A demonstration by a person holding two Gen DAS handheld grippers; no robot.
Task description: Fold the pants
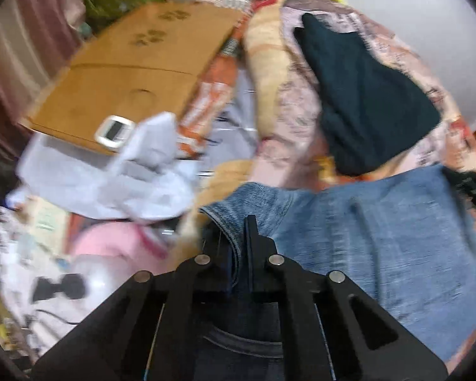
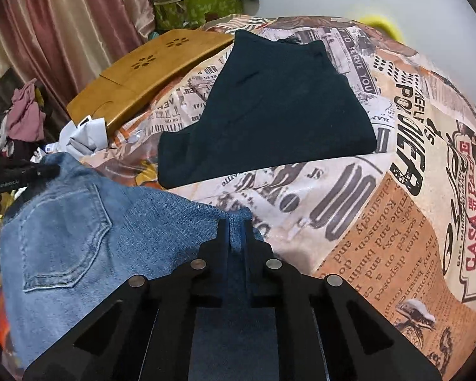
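The jeans (image 2: 79, 222) are rough blue denim cloth with pale stitching. The folded dark pants (image 2: 269, 111) look soft and matt. The bedcover (image 2: 396, 238) is smooth printed cloth. The wooden board (image 2: 149, 73) shines a little. Each hand-held gripper (image 2: 236, 235) is matt black plastic with round metal pins.

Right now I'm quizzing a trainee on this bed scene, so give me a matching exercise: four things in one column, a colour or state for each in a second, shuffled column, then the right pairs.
Things:
1. blue jeans
2. dark folded garment
3. wooden lap tray
4. bedspread

Colour or state:
A. light brown, with flower-shaped cut-outs
B. printed like old newspaper
C. pinched at the edge by both the left gripper and the right gripper
D. lying flat, untouched

Pairs: 1-C, 2-D, 3-A, 4-B
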